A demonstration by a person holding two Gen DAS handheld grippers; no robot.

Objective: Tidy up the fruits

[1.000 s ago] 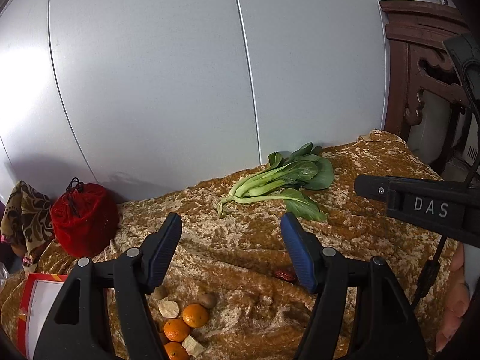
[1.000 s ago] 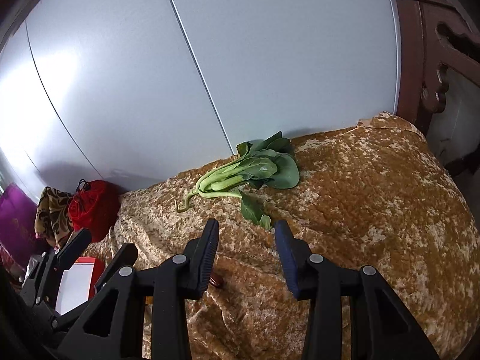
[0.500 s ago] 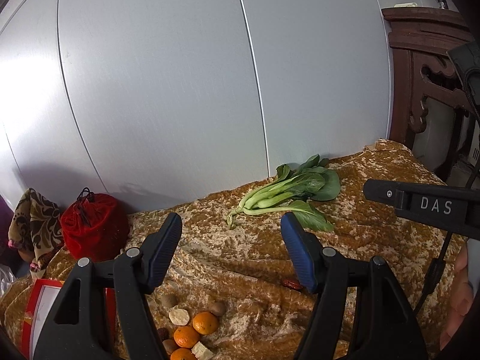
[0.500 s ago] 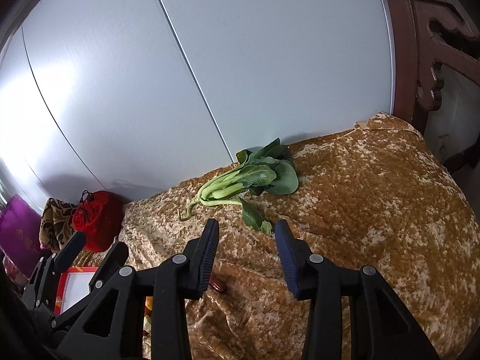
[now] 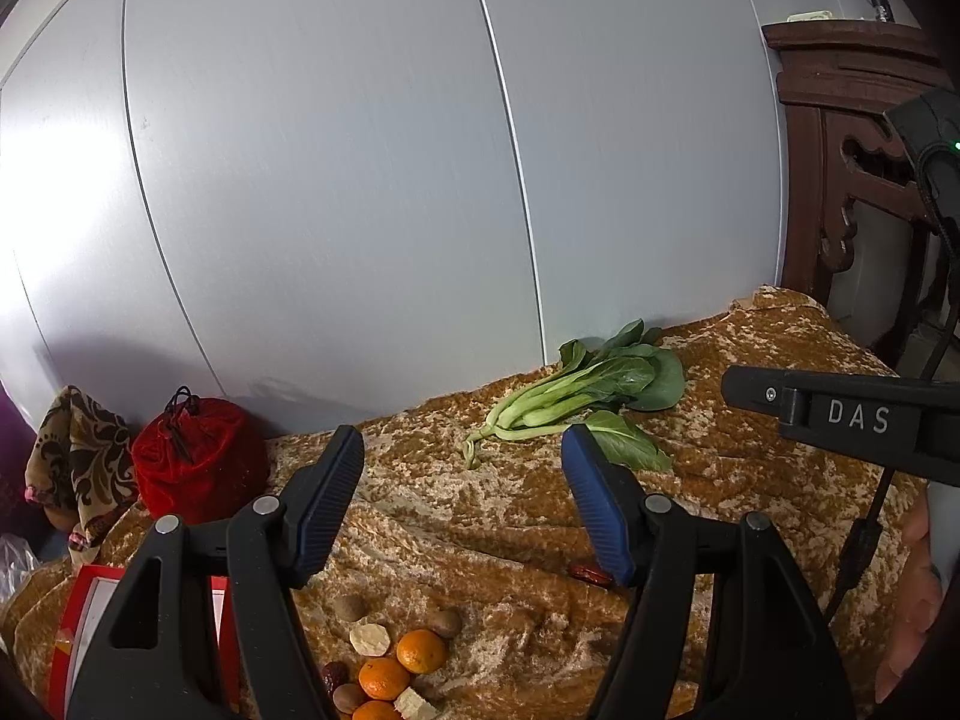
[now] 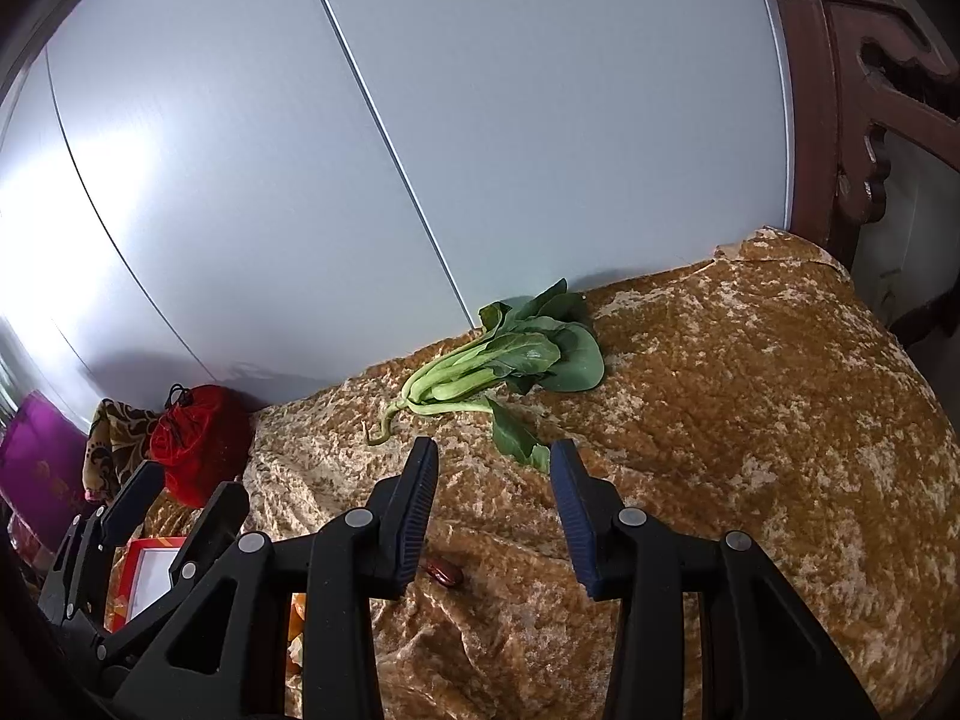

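Small oranges [image 5: 421, 650] lie with brown nuts [image 5: 350, 606], pale slices [image 5: 370, 639] and a dark red date [image 5: 333, 673] on the golden cloth, low between the fingers in the left wrist view. Another red date [image 5: 588, 573] lies by the left gripper's right finger; it also shows in the right wrist view [image 6: 443, 573]. A bok choy bunch [image 5: 576, 399] lies farther back, also in the right wrist view [image 6: 510, 360]. My left gripper [image 5: 462, 465] is open and empty above the cloth. My right gripper [image 6: 491, 468] is open and empty, just short of the bok choy.
A red drawstring pouch [image 5: 195, 459] and a patterned cloth [image 5: 78, 456] sit at the left by the grey wall. A red-rimmed box [image 5: 90, 612] lies at the lower left. A carved wooden chair [image 5: 852, 180] stands at the right. A purple box [image 6: 36, 474] is far left.
Both grippers have risen and tilted up a little, so the cloth, fruits and bok choy sit lower in view. Both stay open and empty.
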